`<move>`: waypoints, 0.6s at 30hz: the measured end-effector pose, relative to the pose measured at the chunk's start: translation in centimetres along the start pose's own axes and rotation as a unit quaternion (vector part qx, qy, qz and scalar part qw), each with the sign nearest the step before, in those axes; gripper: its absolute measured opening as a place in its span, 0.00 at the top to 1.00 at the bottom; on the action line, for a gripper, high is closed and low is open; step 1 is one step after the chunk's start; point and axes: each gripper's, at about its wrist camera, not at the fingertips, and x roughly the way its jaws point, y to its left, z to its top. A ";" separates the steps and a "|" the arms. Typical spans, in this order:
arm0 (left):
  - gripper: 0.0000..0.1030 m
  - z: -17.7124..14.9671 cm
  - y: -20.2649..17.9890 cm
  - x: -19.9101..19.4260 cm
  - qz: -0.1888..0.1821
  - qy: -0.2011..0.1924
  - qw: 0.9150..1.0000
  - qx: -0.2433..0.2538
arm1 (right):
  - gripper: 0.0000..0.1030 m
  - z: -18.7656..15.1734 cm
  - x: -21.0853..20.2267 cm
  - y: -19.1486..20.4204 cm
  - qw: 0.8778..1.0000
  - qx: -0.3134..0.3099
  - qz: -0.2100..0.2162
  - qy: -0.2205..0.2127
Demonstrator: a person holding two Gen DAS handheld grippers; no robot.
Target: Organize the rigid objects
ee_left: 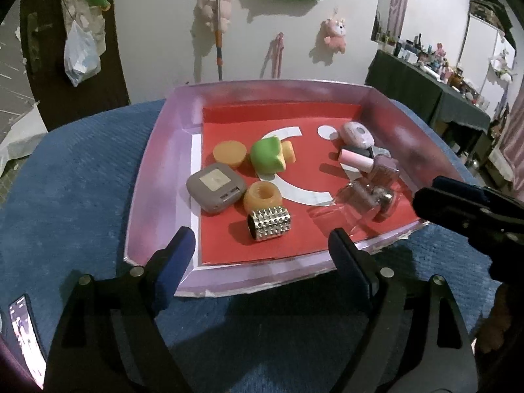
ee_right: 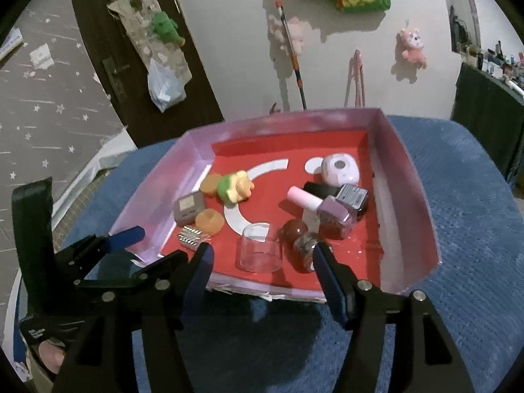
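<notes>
From the left wrist camera, the left gripper [ee_left: 262, 249] hangs just before the near edge of a shallow purple tray [ee_left: 154, 177] with a red floor, its two blue-padded fingers spread wide and holding nothing. The tray sits on a blue textured cushion [ee_left: 72, 170]. Near its left wall lie a grey square case [ee_left: 216, 187], two orange cylinders, a green and yellow toy [ee_left: 267, 156] and a studded silver cylinder [ee_left: 269, 222]. Toward the right wall are a lilac round case [ee_left: 357, 135], nail polish bottles [ee_left: 373, 163] and a clear cup [ee_left: 340, 209] on its side. From the right wrist camera, the right gripper [ee_right: 262, 271] hovers over the tray's near edge, jaws wide apart and empty, with the clear cup [ee_right: 260, 248] just beyond them and a brown nail polish bottle [ee_right: 299, 239] beside its right fingertip. The left gripper [ee_right: 131, 234] appears at the tray's near left corner.
</notes>
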 end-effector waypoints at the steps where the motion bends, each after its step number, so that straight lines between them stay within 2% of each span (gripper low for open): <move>1: 0.19 0.0 0.0 -0.3 0.001 -0.003 1.000 0.000 | 0.33 -0.1 -0.4 0.1 1.000 0.000 -0.001 -0.006; 4: 0.16 -0.3 0.0 -1.0 0.006 -0.013 1.000 -0.002 | 0.26 -0.4 -1.5 0.5 1.000 0.000 -0.007 -0.025; 7: 0.08 -0.6 0.0 -1.6 0.010 -0.022 1.000 -0.002 | 0.22 -0.6 -2.2 0.7 0.999 0.000 -0.013 -0.040; 12: 0.06 -1.1 0.0 -2.2 0.017 -0.035 0.999 -0.005 | 0.06 -1.2 -2.9 1.0 0.998 0.003 -0.024 -0.064; 18: 0.03 -2.0 0.2 -2.2 0.034 -0.044 0.998 -0.009 | 0.00 -2.1 -2.6 1.2 0.995 0.003 -0.057 -0.083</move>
